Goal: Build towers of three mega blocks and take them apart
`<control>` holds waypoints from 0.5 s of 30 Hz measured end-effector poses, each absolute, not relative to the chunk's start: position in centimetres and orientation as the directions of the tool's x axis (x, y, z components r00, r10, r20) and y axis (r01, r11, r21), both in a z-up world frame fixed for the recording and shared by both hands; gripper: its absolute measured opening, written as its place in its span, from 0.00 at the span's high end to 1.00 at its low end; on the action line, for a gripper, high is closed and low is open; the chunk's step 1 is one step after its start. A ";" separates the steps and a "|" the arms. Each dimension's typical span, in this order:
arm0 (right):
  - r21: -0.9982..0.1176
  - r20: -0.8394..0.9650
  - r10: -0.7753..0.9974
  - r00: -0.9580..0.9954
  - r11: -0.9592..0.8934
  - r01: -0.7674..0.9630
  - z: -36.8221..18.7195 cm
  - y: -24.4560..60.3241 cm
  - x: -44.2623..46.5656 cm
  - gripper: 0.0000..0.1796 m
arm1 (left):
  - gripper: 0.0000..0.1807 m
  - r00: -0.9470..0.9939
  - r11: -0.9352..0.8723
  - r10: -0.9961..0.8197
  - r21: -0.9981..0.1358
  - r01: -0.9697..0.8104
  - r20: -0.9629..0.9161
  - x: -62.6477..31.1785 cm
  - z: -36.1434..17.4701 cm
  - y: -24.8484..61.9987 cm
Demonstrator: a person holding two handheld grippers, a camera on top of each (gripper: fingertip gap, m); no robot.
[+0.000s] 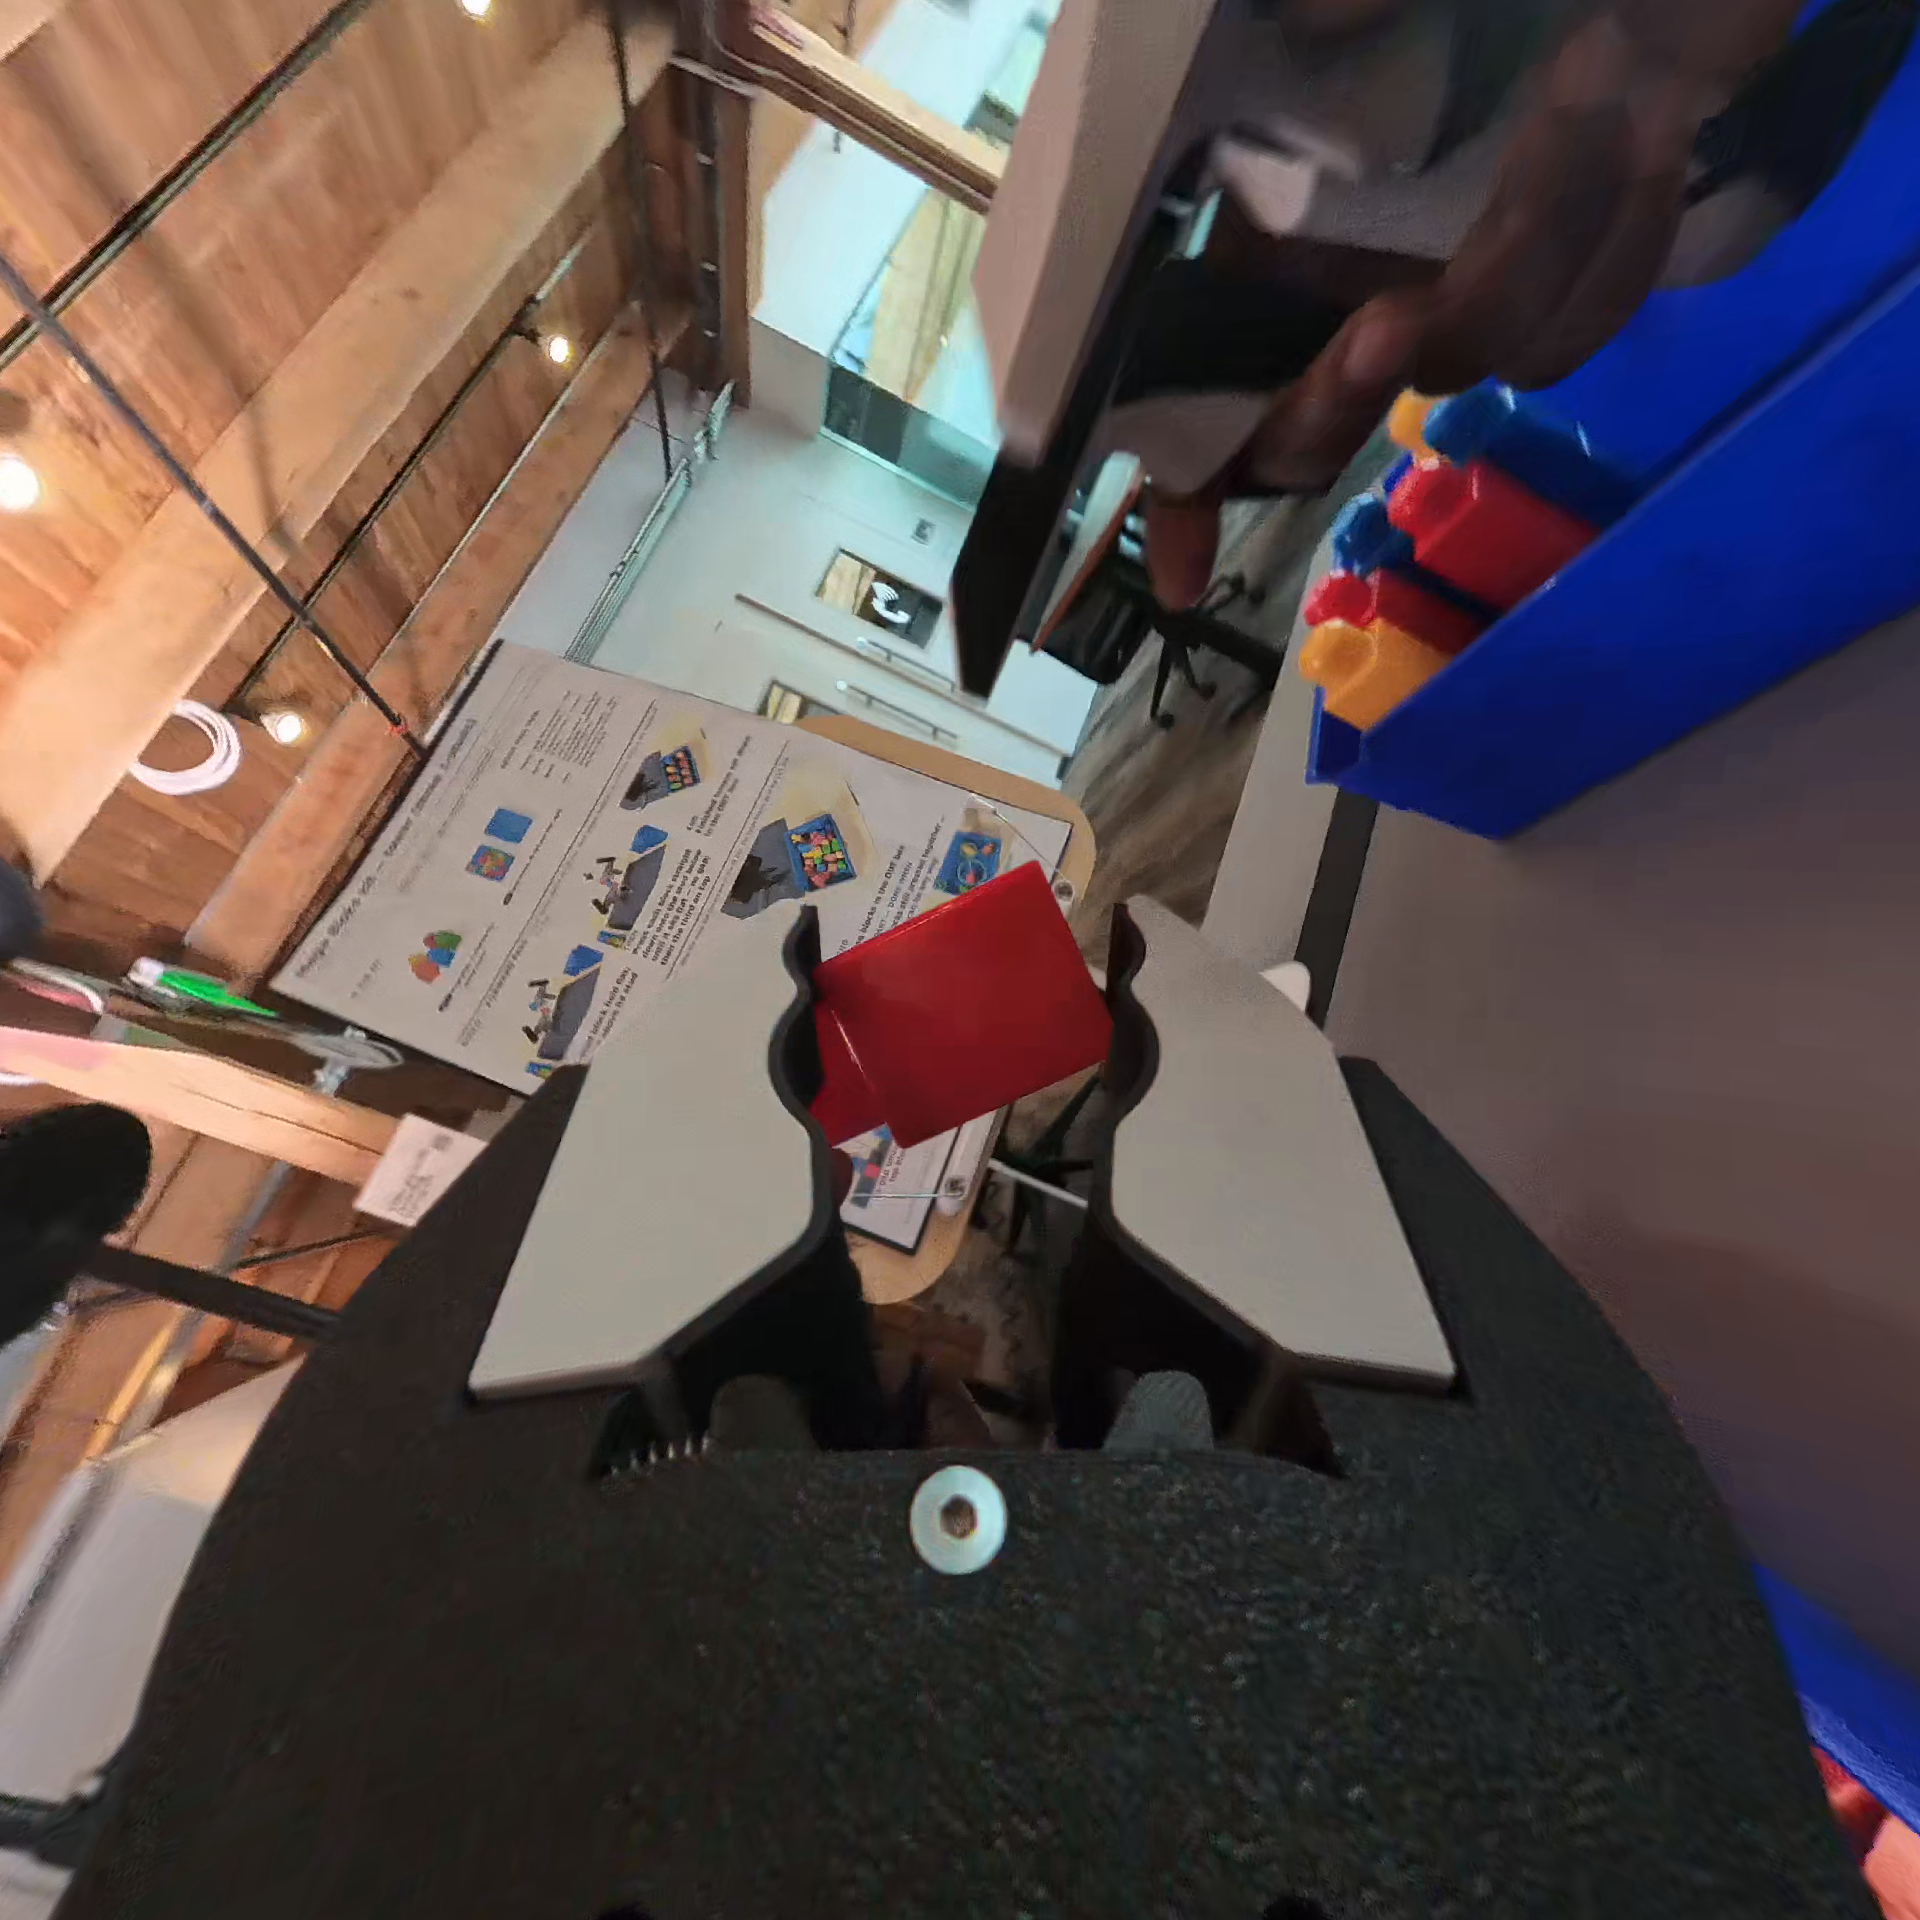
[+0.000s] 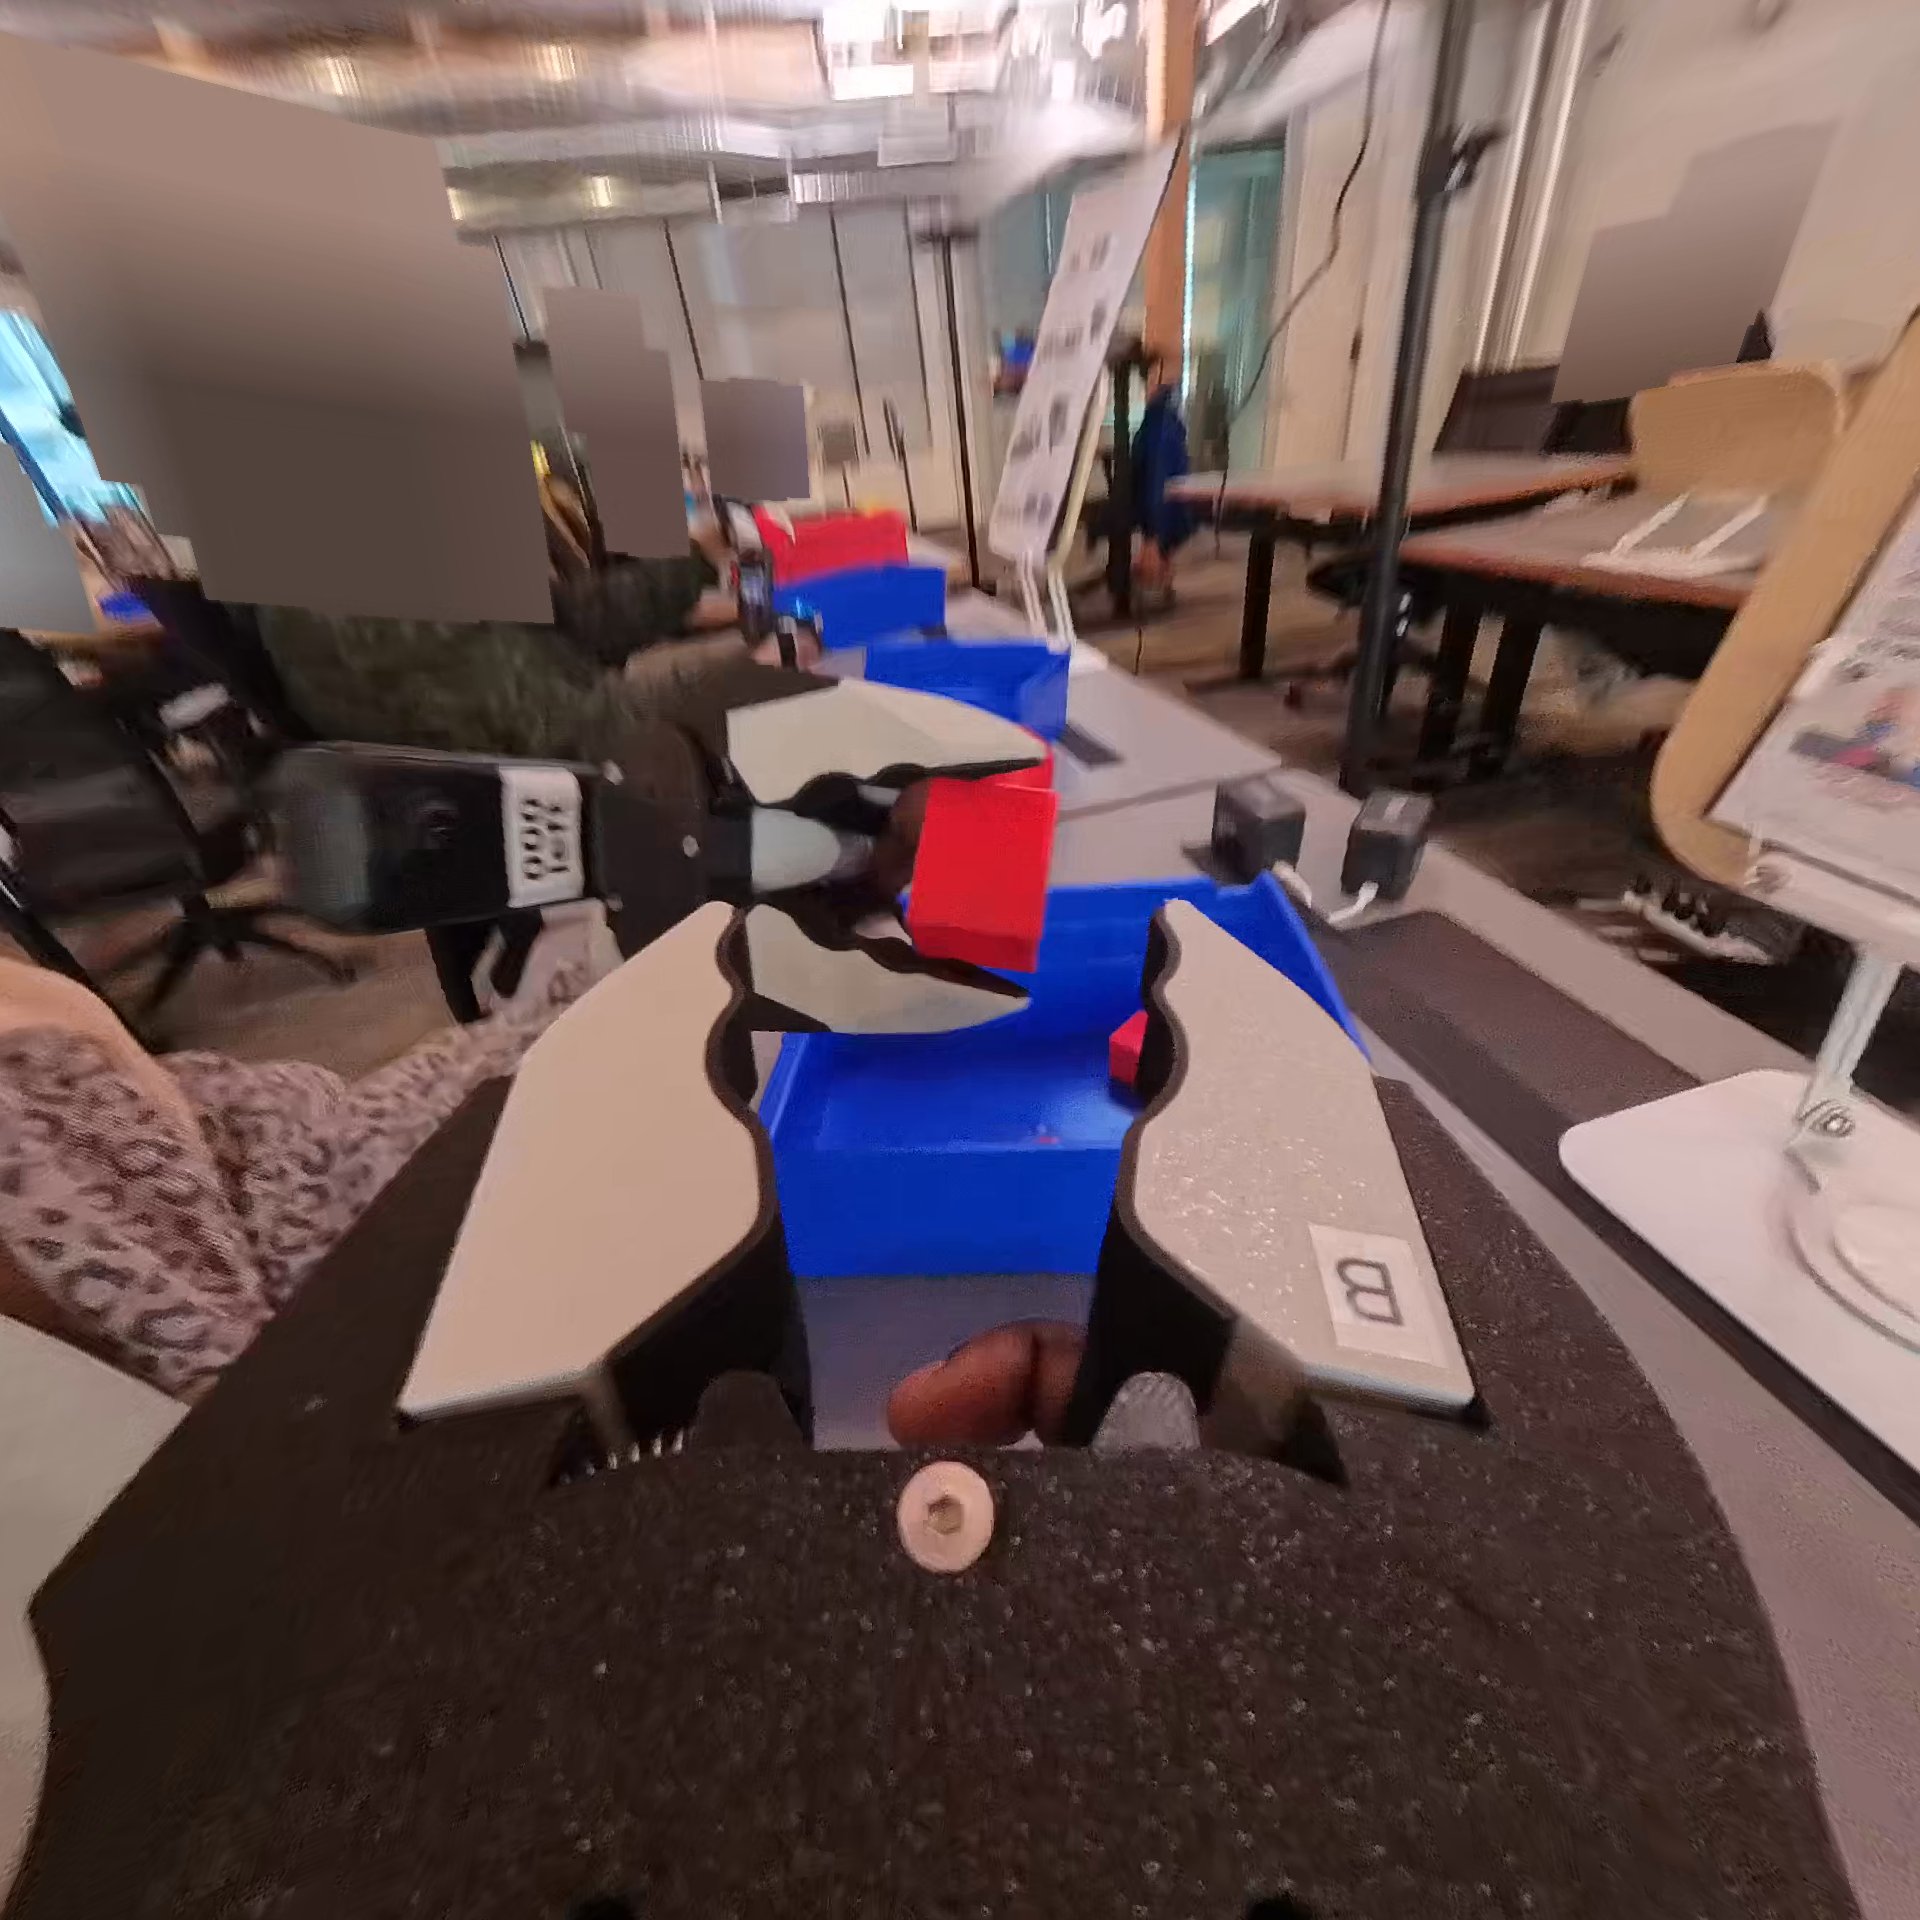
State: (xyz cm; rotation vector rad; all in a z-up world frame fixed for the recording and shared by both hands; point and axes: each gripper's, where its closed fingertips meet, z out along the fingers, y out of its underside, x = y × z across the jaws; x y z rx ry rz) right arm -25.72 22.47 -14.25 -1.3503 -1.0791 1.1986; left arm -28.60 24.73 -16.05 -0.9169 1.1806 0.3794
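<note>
One red block (image 1: 961, 1023) clamped between the fingers of the left tool (image 1: 961, 1013), lifted clear of the grey counter (image 1: 1621, 1039) and turned on its side. Seen from the right wrist view, held in the air above a blue bin (image 2: 935, 1174) that sits straight ahead on the counter. Right tool (image 2: 940, 1039) spread wide, gripping nothing, aimed at that same bin.

Probably a carrying step: either a block just pulled off a tower and headed for a bin, or a first piece fetched for a new stack. No tower visible in either view. Next move calls for either lowering the block into the bin, or setting it studs-up on the counter so a second piece can press on.

Near bin almost bare, only a small red piece (image 2: 1127, 1044) against its right wall. Second blue bin (image 1: 1662, 665), shown in the left wrist view, loaded with red, yellow and blue blocks (image 1: 1455, 551). More blue bins farther back, contents unclear.
</note>
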 end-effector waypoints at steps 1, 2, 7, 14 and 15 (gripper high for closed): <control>-0.994 -0.094 0.988 0.121 -0.101 0.050 -15.1 22.3 -27.0 0.59 | 0.71 0.331 0.595 -0.190 -0.376 -0.710 -0.924 -28.0 -16.4 24.7; -0.993 -0.084 0.988 0.130 -0.094 0.071 -15.6 22.3 -28.0 0.59 | 0.71 0.300 0.601 -0.198 -0.357 -0.716 -0.933 -27.3 -16.7 24.5; -0.993 -0.094 0.984 0.154 -0.104 0.057 -17.0 23.3 -29.5 0.80 | 0.73 0.282 0.644 -0.229 -0.362 -0.673 -0.932 -25.0 -16.7 23.5; -0.965 -0.025 1.000 -0.006 -0.026 -0.259 -12.0 21.7 -25.9 0.80 | 0.70 0.549 0.518 -0.731 -0.853 0.062 -0.404 -26.0 -10.4 20.6; -0.970 0.018 1.000 -0.003 0.017 -0.244 -12.1 21.4 -25.7 0.80 | 0.70 0.504 0.442 -0.810 -0.877 0.191 -0.299 -26.2 -9.7 20.2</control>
